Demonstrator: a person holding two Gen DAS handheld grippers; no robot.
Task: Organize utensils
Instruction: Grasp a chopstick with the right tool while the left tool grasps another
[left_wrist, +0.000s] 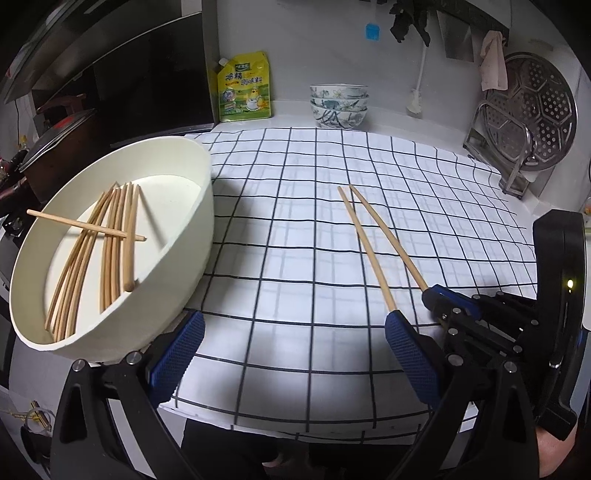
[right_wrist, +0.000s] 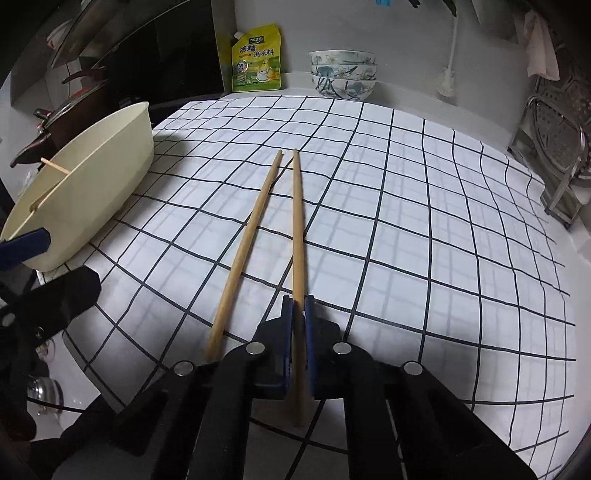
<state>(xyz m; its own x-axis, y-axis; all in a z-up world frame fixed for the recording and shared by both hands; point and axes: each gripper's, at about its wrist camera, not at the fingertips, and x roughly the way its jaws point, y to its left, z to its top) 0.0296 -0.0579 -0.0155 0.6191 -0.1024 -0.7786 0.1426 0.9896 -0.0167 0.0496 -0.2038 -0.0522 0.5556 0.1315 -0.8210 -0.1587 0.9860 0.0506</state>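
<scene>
White table (left_wrist: 376, 114) covered by a white cloth with a black grid (left_wrist: 314, 229), set against a plain grey-white wall (left_wrist: 295, 44). At the back: yellow-green seasoning pouch (left_wrist: 243, 88), three stacked floral bowls (left_wrist: 338, 105). Perforated steel steamer plate (left_wrist: 535, 110) in a rack, right.

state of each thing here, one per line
left gripper: open, empty, beside the tub
right gripper: shut on one chopstick
gripped chopstick: low over the cloth, contact unclear
loose chopstick: flat on the cloth, ungripped
tub: upright, holds a bundle of chopsticks, one lying across
bowls: stacked upright at the wall
cloth: spread flat
</scene>
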